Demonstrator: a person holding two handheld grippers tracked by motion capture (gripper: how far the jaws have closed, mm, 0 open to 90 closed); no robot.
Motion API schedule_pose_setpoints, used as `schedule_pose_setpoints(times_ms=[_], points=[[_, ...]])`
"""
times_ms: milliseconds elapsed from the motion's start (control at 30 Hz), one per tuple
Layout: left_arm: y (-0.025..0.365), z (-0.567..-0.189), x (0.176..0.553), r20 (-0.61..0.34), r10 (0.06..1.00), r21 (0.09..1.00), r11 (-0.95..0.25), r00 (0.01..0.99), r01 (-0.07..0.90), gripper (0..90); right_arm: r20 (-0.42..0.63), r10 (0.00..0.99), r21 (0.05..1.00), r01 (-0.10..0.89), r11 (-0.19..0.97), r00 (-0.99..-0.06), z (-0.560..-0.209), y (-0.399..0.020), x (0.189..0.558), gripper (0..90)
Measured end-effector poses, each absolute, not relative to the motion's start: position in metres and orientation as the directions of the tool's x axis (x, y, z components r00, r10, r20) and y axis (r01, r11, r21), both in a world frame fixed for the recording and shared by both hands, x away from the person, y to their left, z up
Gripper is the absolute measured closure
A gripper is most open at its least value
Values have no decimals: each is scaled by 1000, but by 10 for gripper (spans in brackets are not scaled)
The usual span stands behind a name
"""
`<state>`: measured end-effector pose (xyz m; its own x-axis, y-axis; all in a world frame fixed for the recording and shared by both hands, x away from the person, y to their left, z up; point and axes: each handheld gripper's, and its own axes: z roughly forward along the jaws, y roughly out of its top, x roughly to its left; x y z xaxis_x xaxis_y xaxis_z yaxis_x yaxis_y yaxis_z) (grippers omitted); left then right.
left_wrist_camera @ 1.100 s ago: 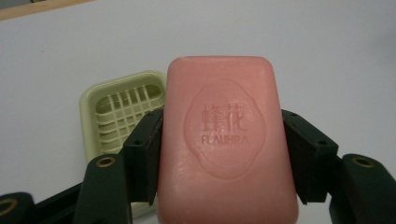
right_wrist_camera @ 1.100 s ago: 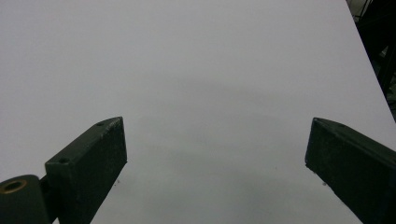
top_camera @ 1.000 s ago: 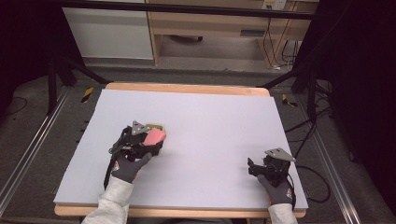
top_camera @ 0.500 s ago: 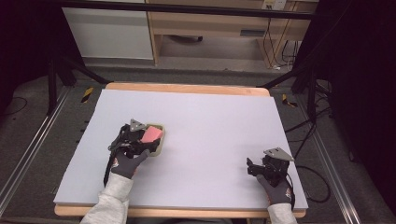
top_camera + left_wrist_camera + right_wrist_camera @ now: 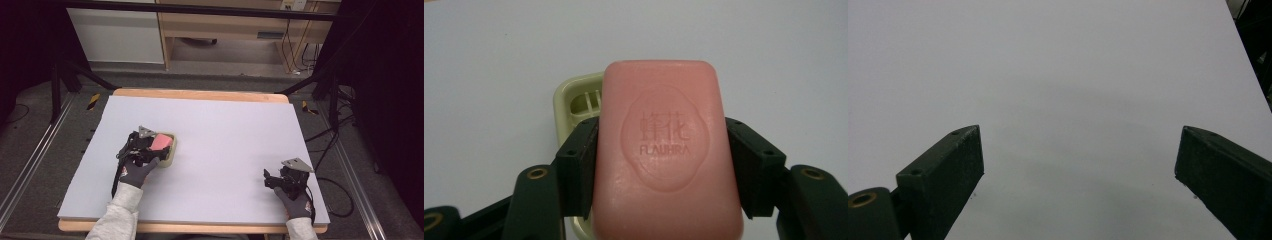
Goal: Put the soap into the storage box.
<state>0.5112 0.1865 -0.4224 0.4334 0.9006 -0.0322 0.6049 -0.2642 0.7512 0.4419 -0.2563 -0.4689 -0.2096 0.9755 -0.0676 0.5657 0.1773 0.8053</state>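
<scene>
A pink bar of soap [image 5: 667, 150], stamped with a round emblem, is clamped between the two black jaws of my left gripper [image 5: 661, 162]. Under it lies a pale green soap dish [image 5: 576, 100] with a slotted bottom; most of the dish is hidden by the soap. In the high view the left gripper [image 5: 156, 149] holds the soap [image 5: 161, 141] just over the dish [image 5: 169, 156] at the left middle of the table. My right gripper [image 5: 267, 180] rests near the front right of the table, its jaws [image 5: 1078, 170] wide apart over bare surface.
A pale lilac sheet [image 5: 225, 130] covers the wooden table [image 5: 200, 94]. Cables trail off the right side [image 5: 330, 145]. Beyond the far edge stand a wooden bench [image 5: 240, 25] and black stand legs [image 5: 60, 75].
The left gripper, with the soap in it, has shifted slightly away and sunk towards the dish. The right gripper has stayed put.
</scene>
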Motion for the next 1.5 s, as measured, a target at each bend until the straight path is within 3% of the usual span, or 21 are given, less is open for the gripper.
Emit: schedule_pose_setpoints(times_ms=[1500], points=[[185,-453,535,0,921,714,-273,390,645,370,-64,976,803,570,173,-206,-469,-256,443,57]])
